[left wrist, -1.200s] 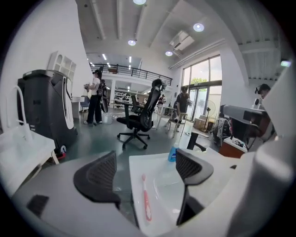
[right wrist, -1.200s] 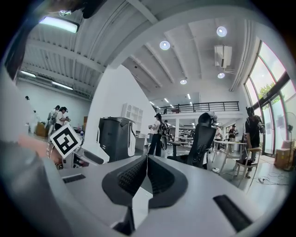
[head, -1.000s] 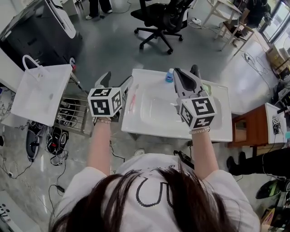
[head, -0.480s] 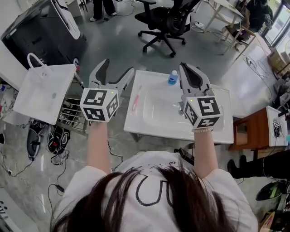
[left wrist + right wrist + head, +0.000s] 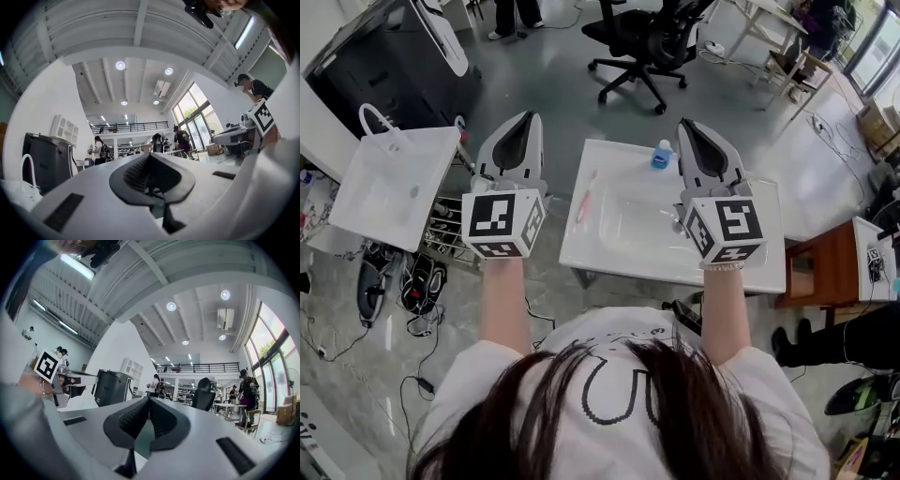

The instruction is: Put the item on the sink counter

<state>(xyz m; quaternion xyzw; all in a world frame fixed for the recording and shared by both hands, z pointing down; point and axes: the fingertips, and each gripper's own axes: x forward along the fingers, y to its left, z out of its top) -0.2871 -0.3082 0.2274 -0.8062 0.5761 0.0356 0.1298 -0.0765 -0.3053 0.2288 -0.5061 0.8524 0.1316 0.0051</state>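
Well, both grippers are up in front of the person, well above the furniture. The left gripper [image 5: 523, 122] has just been closing. In its own view the ribbed pads [image 5: 133, 171] meet at the tip with nothing between them. The right gripper [image 5: 689, 127] is shut as well, pads [image 5: 129, 420] pressed together and carrying nothing.

Down below, the sink counter [image 5: 609, 258] stands white on the grey floor, and the task's thing is already on it. A slim pink item [image 5: 584, 197] lies flat along the counter's left rim, just beside the basin [image 5: 637, 220] and not inside it. Neither gripper touches it; both are well clear.

At the back rim, a small bottle [image 5: 661, 155] with a blue cap stands upright, outside the bowl too.

Over on the left there's a second sink [image 5: 375, 202], also white, with a looped white tap [image 5: 380, 122] at its far edge. Its shallow bowl shows only a small round drain. Beside it, between the two sinks, a wire rack [image 5: 450, 234] holds some dark things, too small and shadowed to tell what they are.

Beyond the counter, a black office chair [image 5: 642, 42] sits on the floor.
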